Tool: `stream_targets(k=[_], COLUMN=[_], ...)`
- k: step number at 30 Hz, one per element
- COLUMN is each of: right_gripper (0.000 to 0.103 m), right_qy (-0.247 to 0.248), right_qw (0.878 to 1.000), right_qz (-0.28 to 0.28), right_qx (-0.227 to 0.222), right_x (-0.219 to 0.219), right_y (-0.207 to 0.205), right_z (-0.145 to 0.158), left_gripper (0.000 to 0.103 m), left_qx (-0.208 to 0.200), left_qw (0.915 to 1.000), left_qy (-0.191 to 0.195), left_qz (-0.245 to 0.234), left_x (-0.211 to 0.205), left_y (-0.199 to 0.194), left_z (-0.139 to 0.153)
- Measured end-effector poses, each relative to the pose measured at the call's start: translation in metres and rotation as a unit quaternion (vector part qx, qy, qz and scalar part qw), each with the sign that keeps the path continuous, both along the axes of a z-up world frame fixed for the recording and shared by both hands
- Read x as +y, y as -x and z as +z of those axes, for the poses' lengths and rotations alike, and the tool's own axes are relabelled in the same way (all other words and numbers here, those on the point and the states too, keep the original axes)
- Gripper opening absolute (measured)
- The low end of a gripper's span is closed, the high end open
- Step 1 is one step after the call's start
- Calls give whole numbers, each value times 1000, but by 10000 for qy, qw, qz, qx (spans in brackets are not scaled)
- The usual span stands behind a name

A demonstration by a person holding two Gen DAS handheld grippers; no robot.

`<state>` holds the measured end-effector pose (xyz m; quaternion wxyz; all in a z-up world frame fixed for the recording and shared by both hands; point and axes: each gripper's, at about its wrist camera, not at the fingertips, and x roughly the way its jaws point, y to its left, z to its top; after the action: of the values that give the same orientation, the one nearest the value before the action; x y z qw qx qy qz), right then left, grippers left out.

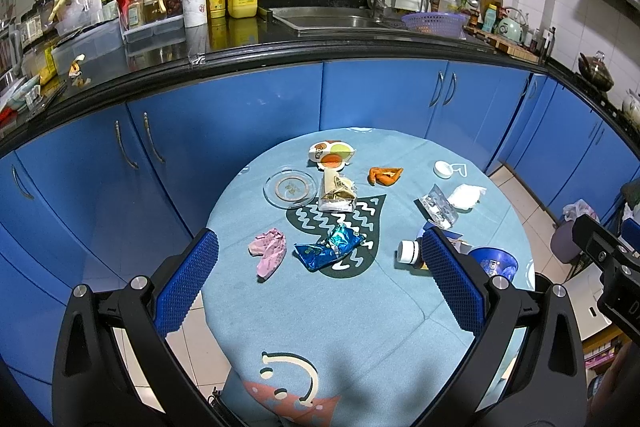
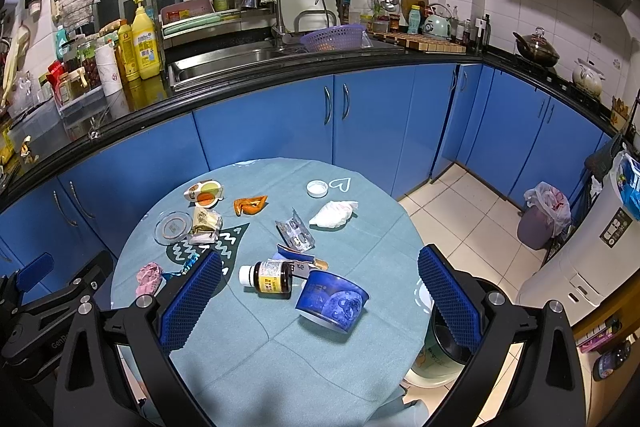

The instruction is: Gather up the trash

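Both grippers hang above a round table (image 1: 400, 327) covered in a pale blue cloth, and neither holds anything. The left gripper (image 1: 320, 279) has its jaws spread wide. Straight ahead of it, between its fingers, lies a crumpled blue foil wrapper (image 1: 328, 247), with a pink wad (image 1: 269, 250) just to that wrapper's left. Farther ahead sit a glass dish (image 1: 290, 187), a beige packet (image 1: 337, 193) touching the dish's right edge, and a printed wrapper (image 1: 331, 151) beyond them. An orange peel (image 1: 385, 175) lies ahead and to the right.

The right gripper (image 2: 320, 295) is also spread wide. Between its fingers lie a brown bottle (image 2: 269, 277) on its side with a white cap, and a blue paper cup (image 2: 332, 301) tipped over just beside the bottle. Ahead of them are a clear crinkled wrapper (image 2: 296, 231), a white tissue (image 2: 333, 214) and a white lid (image 2: 317, 188). Below its right finger, off the table's edge, stands a bin (image 2: 444, 347) with a dark opening.
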<state>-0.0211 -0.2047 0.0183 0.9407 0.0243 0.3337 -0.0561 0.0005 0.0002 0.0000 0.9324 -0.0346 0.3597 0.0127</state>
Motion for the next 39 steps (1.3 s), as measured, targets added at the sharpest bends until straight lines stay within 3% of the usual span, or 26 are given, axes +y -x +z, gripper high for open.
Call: stream_targets(k=[8, 32, 39], right_gripper=[96, 96, 96], right_qy=[165, 56, -38], right_qw=[9994, 9991, 9979], right_qz=[-203, -175, -156], right_qx=[248, 388, 626], right_x=[-7, -12, -20], right_y=[-10, -20, -30], right_z=[-19, -25, -43], left_gripper=[100, 100, 100], left_qx=[75, 188, 453], left_qw=[10000, 9997, 9988], left_qy=[40, -99, -42], left_qz=[32, -92, -181], left_x=[3, -5, -4], left_y=[-4, -13, -25], left_z=[-11, -21, -37])
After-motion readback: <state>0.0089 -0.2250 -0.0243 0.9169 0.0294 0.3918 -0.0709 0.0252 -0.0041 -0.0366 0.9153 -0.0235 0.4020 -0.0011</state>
